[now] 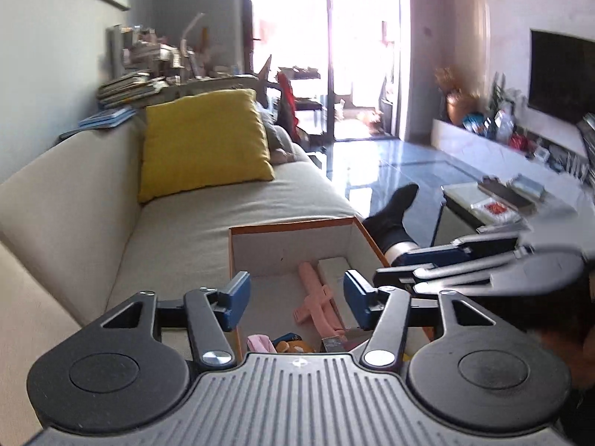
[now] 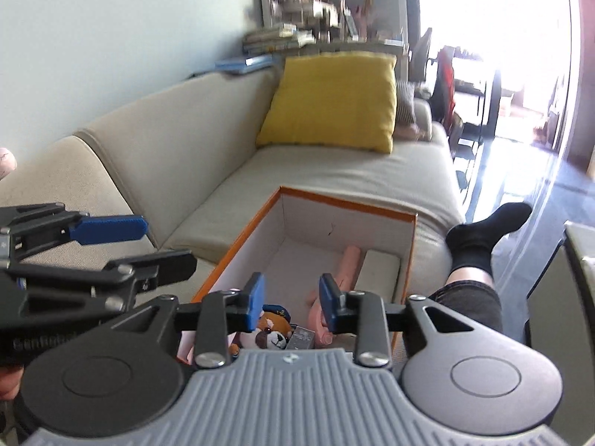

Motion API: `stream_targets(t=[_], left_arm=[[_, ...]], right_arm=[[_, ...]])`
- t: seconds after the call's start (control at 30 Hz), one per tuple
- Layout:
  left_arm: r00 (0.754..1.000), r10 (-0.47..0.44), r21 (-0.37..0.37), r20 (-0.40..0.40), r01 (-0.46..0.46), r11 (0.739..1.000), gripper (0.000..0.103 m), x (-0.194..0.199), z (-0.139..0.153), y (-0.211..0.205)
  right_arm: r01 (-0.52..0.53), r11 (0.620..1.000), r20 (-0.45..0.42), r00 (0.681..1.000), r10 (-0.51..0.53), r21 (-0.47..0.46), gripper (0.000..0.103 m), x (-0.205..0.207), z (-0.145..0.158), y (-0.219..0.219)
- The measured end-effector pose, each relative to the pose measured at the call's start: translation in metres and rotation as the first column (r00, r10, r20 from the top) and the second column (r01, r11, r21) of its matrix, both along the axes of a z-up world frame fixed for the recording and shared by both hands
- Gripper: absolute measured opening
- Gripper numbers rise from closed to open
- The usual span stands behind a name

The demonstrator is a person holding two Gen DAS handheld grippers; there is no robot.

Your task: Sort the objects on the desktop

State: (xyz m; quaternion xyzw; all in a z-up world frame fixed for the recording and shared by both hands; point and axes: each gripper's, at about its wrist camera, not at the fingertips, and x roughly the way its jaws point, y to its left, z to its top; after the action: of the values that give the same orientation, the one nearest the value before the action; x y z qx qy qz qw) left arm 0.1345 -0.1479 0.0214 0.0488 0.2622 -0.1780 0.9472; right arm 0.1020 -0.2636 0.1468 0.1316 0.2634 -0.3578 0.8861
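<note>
An orange-rimmed cardboard box point(image 1: 290, 223) point(image 2: 347, 202) with a white inside sits on the beige sofa seat. In it lie a long pink object point(image 1: 316, 303) point(image 2: 349, 260), a flat white box point(image 1: 334, 269) point(image 2: 379, 265), a small plush bear point(image 2: 273, 332) point(image 1: 293, 346), a pink cloth point(image 1: 260, 342) and a silvery packet point(image 2: 301, 336). My left gripper point(image 1: 297, 299) point(image 2: 169, 243) hovers over the near end of the box, open and empty. My right gripper point(image 2: 293, 303) point(image 1: 390, 267) hangs beside it over the same end, jaws apart with nothing between the blue pads.
A yellow cushion point(image 1: 204, 141) point(image 2: 331, 100) leans on the sofa back point(image 2: 167, 130). A person's leg in a black sock point(image 2: 479, 234) point(image 1: 394, 212) stretches past the box's right side. A low table point(image 1: 494, 200) with items stands on the right. Stacked books point(image 1: 126, 89) lie behind the sofa.
</note>
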Motion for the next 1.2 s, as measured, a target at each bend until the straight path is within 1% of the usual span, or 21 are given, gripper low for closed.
stream_targets(t=[0.1, 0.13, 0.17, 0.23, 0.3, 0.33, 0.37, 0.43, 0.53, 0.6, 0.63, 0.73, 0.9, 1.0, 1.2], left_arm=[[0.998, 0.062, -0.074, 0.017, -0.060, 0.995, 0.075, -0.007, -0.003, 0.007], [0.997, 0.079, -0.103, 0.024, -0.077, 0.992, 0.078, -0.009, -0.006, 0.010], [0.995, 0.093, -0.122, 0.027, -0.089, 0.989, 0.078, -0.011, -0.007, 0.013], [0.993, 0.111, -0.132, 0.036, -0.106, 0.986, 0.080, -0.014, -0.012, 0.014], [0.990, 0.134, -0.142, 0.039, -0.127, 0.982, 0.086, -0.016, -0.017, 0.014], [0.988, 0.147, -0.148, 0.043, -0.139, 0.979, 0.088, -0.016, -0.021, 0.015], [0.986, 0.160, -0.153, 0.051, -0.150, 0.977, 0.088, -0.017, -0.024, 0.015], [0.983, 0.178, -0.149, 0.055, -0.168, 0.975, 0.088, -0.016, -0.033, 0.015], [0.988, 0.152, -0.136, -0.015, -0.152, 0.979, 0.088, -0.008, -0.047, 0.014], [0.985, 0.167, -0.129, -0.044, -0.171, 0.977, 0.088, -0.006, -0.055, 0.015], [0.985, 0.168, -0.117, -0.048, -0.173, 0.978, 0.088, -0.005, -0.060, 0.014], [0.981, 0.180, -0.094, -0.071, -0.186, 0.978, 0.088, -0.001, -0.069, 0.013], [0.977, 0.182, -0.100, -0.115, -0.194, 0.976, 0.089, 0.003, -0.080, 0.016], [0.974, 0.190, -0.086, -0.127, -0.201, 0.976, 0.089, 0.005, -0.085, 0.017], [0.971, 0.189, -0.082, -0.145, -0.202, 0.976, 0.089, 0.007, -0.089, 0.016]], right_arm=[[0.026, 0.999, 0.023, 0.999, -0.026, -0.018, 0.037, -0.006, -0.008, 0.015], [0.033, 0.999, 0.029, 0.999, -0.033, -0.020, 0.039, -0.007, -0.010, 0.019], [0.038, 0.999, 0.034, 0.999, -0.037, -0.025, 0.041, -0.008, -0.013, 0.022], [0.054, 0.997, 0.026, 0.998, -0.052, -0.054, 0.044, -0.008, -0.021, 0.027], [0.073, 0.993, 0.003, 0.997, -0.073, -0.088, 0.047, -0.007, -0.028, 0.031], [0.085, 0.992, -0.005, 0.996, -0.085, -0.097, 0.048, -0.007, -0.031, 0.032], [0.098, 0.991, -0.007, 0.995, -0.099, -0.096, 0.049, -0.008, -0.035, 0.031], [0.122, 0.990, -0.008, 0.992, -0.123, -0.077, 0.050, -0.008, -0.043, 0.027], [0.138, 0.989, -0.029, 0.990, -0.140, -0.051, 0.051, -0.007, -0.056, 0.021], [0.144, 0.988, -0.046, 0.988, -0.146, -0.050, 0.051, -0.004, -0.065, 0.020], [0.146, 0.988, -0.050, 0.988, -0.149, -0.049, 0.055, -0.003, -0.068, 0.020], [0.143, 0.989, -0.050, 0.988, -0.145, -0.045, 0.060, -0.002, -0.077, 0.019], [0.116, 0.993, -0.058, 0.991, -0.117, -0.027, 0.064, -0.001, -0.089, 0.020], [0.118, 0.993, -0.044, 0.992, -0.119, -0.026, 0.066, -0.002, -0.091, 0.017], [0.121, 0.992, -0.040, 0.992, -0.122, -0.030, 0.066, -0.001, -0.095, 0.014]])
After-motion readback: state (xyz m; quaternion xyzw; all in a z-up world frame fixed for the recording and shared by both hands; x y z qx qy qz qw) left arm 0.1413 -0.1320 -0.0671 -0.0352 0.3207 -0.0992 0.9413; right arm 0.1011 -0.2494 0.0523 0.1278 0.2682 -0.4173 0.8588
